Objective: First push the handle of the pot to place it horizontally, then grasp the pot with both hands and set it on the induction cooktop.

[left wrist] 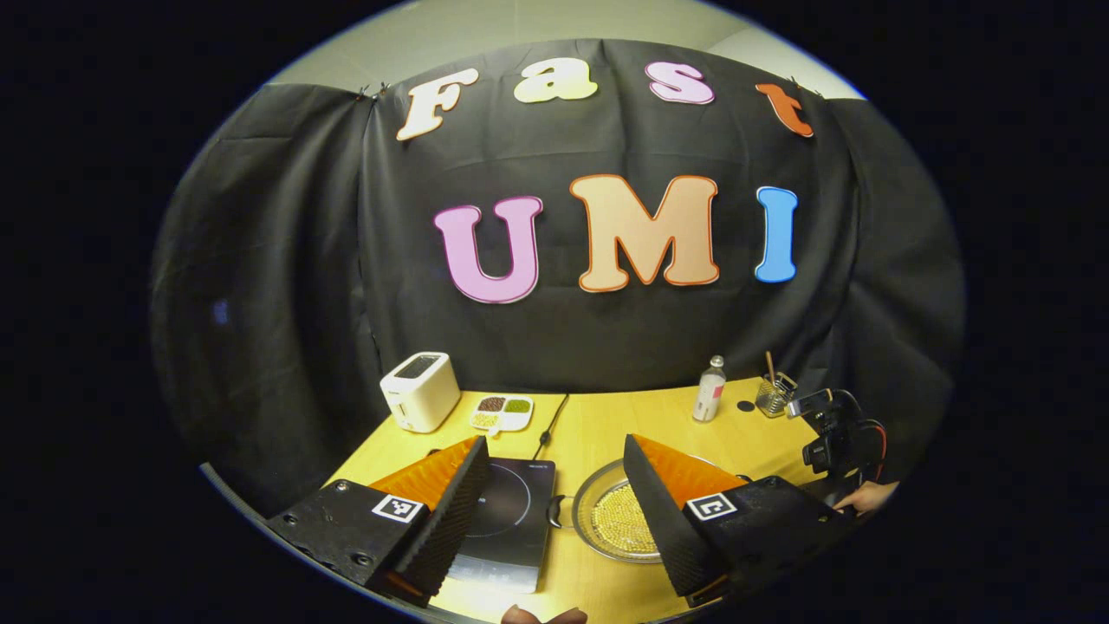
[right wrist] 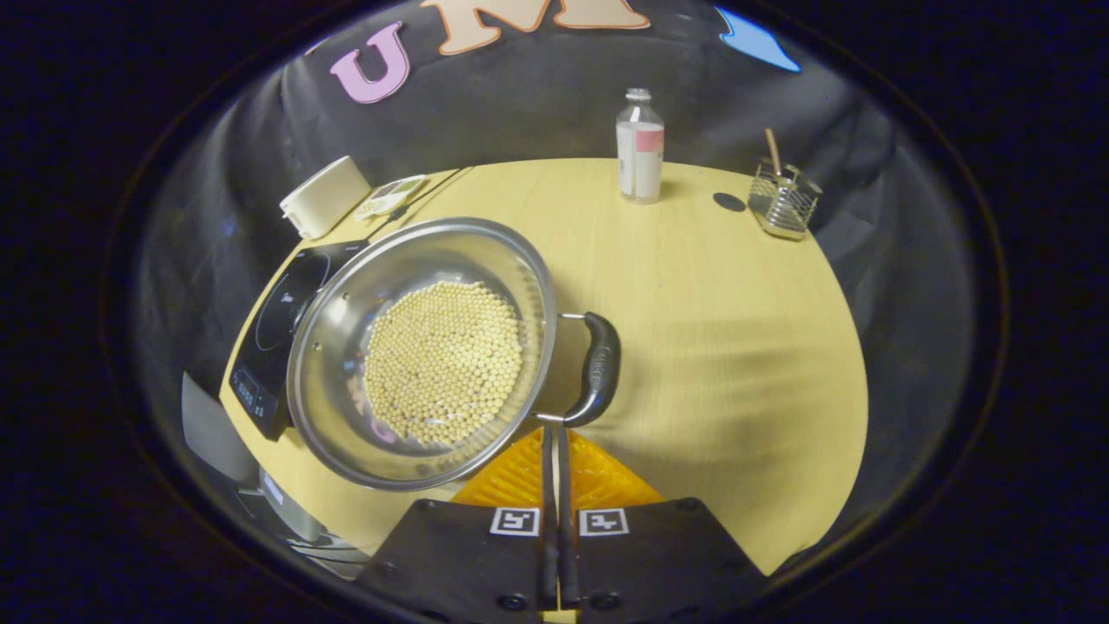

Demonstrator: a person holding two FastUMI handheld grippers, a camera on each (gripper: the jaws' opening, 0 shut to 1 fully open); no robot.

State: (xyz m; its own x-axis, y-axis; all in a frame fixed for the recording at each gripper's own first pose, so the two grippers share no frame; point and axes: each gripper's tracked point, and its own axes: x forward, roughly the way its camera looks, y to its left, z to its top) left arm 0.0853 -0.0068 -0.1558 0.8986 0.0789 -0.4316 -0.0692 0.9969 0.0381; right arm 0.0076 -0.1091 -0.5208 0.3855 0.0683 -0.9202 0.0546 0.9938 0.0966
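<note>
A white toaster (left wrist: 420, 392), a bottle (right wrist: 639, 147) and a wire holder (right wrist: 783, 204) (stick inside) stand on the table (right wrist: 736, 347).

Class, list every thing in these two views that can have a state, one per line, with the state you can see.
left gripper: open, held above the table
right gripper: shut, tips next to the pot's handle
pot: upright, uncovered, holding yellow beads, beside the cooktop
pot's handle: sticks out on the side away from the cooktop
induction cooktop: nothing on its top
bottle: upright, capped
toaster: upright, slots empty
</note>
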